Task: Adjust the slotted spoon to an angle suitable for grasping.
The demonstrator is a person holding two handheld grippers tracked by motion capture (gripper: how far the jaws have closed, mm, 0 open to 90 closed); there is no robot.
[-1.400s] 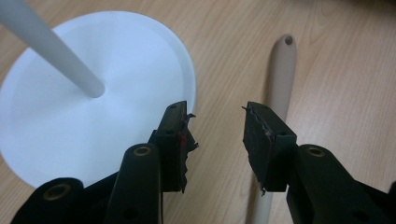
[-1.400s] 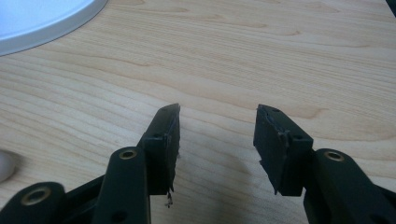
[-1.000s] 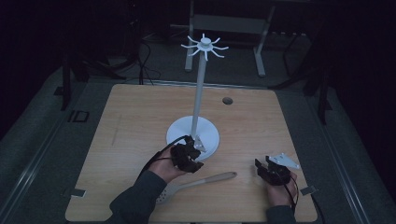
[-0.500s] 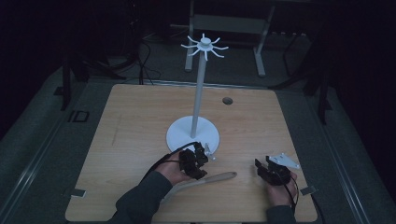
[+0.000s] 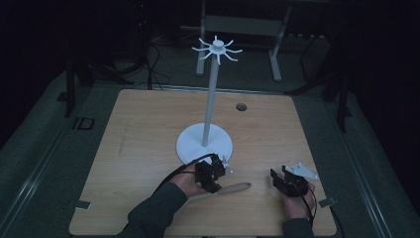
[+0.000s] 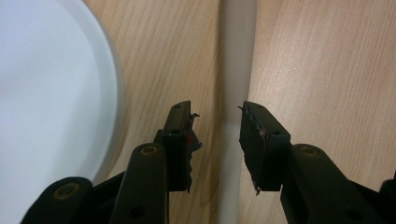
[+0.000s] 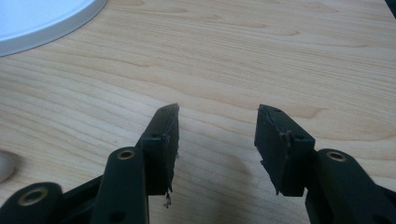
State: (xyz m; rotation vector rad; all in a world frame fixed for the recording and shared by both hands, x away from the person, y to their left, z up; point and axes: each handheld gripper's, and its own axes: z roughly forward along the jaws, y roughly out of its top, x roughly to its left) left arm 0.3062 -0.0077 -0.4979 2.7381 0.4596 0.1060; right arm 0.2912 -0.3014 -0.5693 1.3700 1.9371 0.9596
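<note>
The left gripper (image 6: 217,116) is hovering over a pale wooden spoon (image 6: 237,60) lying on the table (image 5: 148,148), its handle running between the two fingers (image 6: 180,135), which are spread and have just been closing, not yet pressing it. The white stand base (image 6: 46,84) is lying just beside the left finger. The right gripper (image 7: 217,121) is holding its fingers spread over bare wood.

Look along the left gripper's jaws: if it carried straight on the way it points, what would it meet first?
Most likely the pale utensil handle. It lies on the wooden table between the open jaws of the left gripper, which have just been closing; depth is unclear.
</note>
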